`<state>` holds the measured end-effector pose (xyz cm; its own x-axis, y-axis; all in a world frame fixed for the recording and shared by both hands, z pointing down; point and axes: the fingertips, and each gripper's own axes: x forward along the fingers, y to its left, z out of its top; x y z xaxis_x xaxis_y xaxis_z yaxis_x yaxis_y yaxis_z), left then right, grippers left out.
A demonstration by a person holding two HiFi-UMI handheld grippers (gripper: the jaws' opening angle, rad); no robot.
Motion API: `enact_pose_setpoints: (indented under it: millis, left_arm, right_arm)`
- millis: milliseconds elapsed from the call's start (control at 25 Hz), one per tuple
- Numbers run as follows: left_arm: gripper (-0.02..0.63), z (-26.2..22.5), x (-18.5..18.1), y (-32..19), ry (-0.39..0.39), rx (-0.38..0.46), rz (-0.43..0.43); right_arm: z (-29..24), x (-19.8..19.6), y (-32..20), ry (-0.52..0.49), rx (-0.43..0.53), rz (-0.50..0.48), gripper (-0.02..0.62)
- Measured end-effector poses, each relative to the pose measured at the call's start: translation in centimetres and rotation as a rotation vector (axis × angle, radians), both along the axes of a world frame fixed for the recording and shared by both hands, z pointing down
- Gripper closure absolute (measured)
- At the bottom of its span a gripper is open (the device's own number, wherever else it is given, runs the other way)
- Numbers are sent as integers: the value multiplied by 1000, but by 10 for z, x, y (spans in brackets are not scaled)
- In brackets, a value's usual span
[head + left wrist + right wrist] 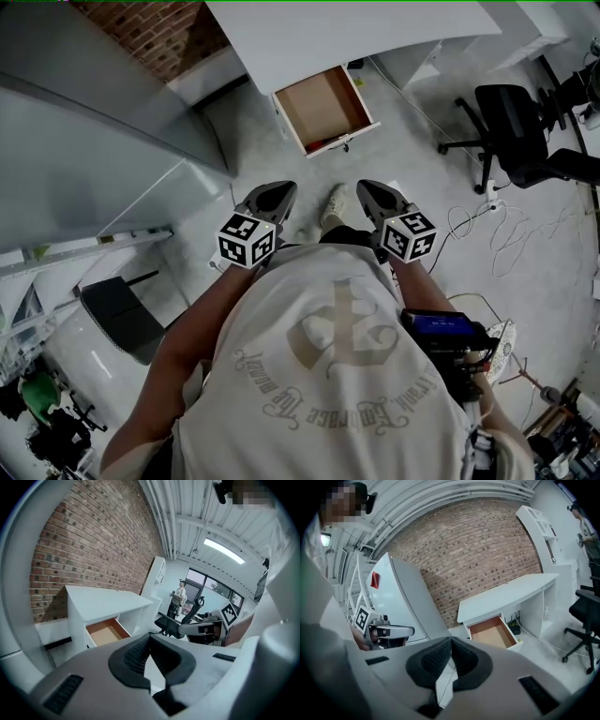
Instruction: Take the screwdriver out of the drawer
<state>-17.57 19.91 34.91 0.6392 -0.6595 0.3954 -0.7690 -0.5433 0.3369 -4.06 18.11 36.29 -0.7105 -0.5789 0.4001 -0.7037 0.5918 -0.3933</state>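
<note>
Across the floor [412,141] the drawer [323,111] stands open, so your left gripper [279,190] and right gripper [369,190] aim there, closed and empty.

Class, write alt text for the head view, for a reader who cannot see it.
From above, a person holds a left tool and a right tool, both shut and empty, facing an open drawer under a white desk. A black office chair stands at right.

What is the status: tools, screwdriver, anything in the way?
Left tool and right tool shut, empty. White drawer with brown inside open; small red item at its front, maybe the screwdriver. Grey floor between looks free.
</note>
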Motion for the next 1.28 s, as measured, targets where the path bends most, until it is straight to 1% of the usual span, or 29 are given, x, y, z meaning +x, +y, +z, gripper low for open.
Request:
enact_pose_setpoints:
  millis: [160,440,720,880,1120,1280]
  left_arm:
    - [584,12,8,-40,-14,-34,3]
    - [584,17,17,-85,-39,-58,20]
    - [584,21,39,-134,-47,-81,52]
    - [584,26,49,-153,-66,-101,72]
    - [584,41,54,-171,-102,-153,77]
    - [584,45,61,-185,-122,-175,77]
  right_arm:
    - [11,8,-46,-1,-19,4,572]
    - [21,19,-95,-5,-40,14,572]
    - [29,31,-143,-9,-59,17,572]
    - [35,36,-166,-14,-76,15,572]
    - [42,37,-192,-22,-100,-18,572]
    - [48,46,-214,-28,-110,-18,572]
